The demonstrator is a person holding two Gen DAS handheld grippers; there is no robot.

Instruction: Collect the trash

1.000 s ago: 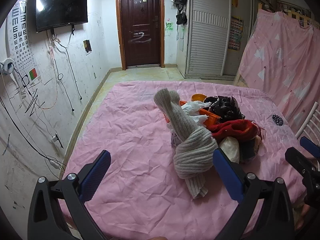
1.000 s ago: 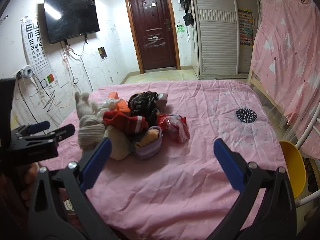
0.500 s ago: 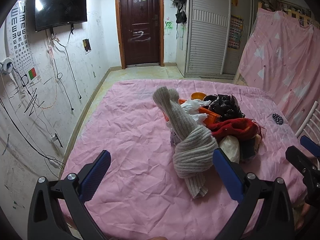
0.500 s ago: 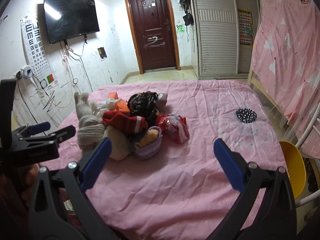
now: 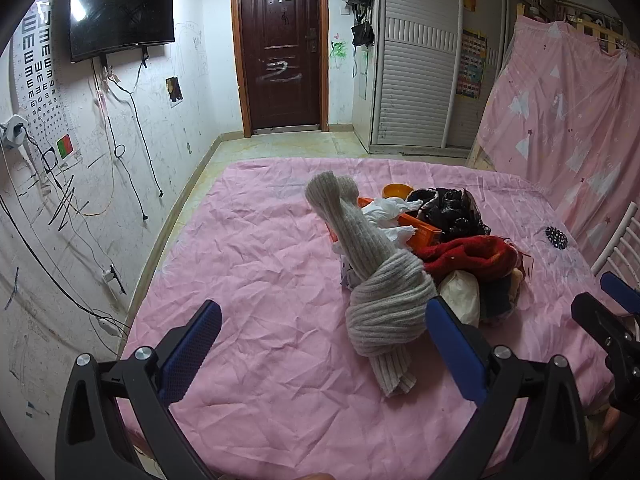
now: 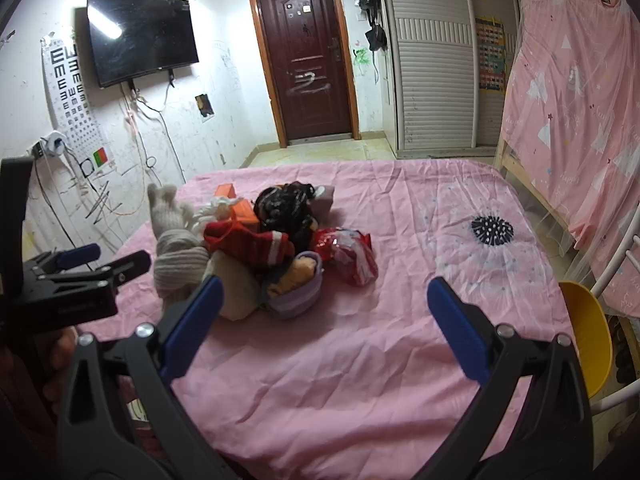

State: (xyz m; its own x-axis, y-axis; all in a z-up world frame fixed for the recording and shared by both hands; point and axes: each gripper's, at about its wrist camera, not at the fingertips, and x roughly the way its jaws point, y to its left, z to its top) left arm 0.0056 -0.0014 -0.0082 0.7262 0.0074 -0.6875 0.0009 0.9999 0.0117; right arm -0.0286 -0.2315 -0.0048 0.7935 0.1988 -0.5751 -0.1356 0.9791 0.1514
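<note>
A pile of things lies on the pink bed [image 5: 260,280]: a knotted grey knit sock [image 5: 376,276], a red sweater [image 5: 472,256], a black plastic bag [image 5: 452,212], white plastic bags [image 5: 388,212], an orange box [image 5: 420,232] and an orange bowl [image 5: 396,191]. In the right wrist view a red snack wrapper [image 6: 348,256] and a purple sock [image 6: 296,292] lie beside the pile. My left gripper [image 5: 320,356] is open and empty, just short of the grey sock. My right gripper [image 6: 320,328] is open and empty, near the bed's front edge.
A wall with a TV [image 5: 120,8] and loose cables [image 5: 120,152] runs along the bed's left side. A pink curtain [image 6: 572,120] and a yellow chair [image 6: 588,336] stand on the right. A dark door [image 5: 280,52] and wardrobe [image 5: 416,80] are at the back.
</note>
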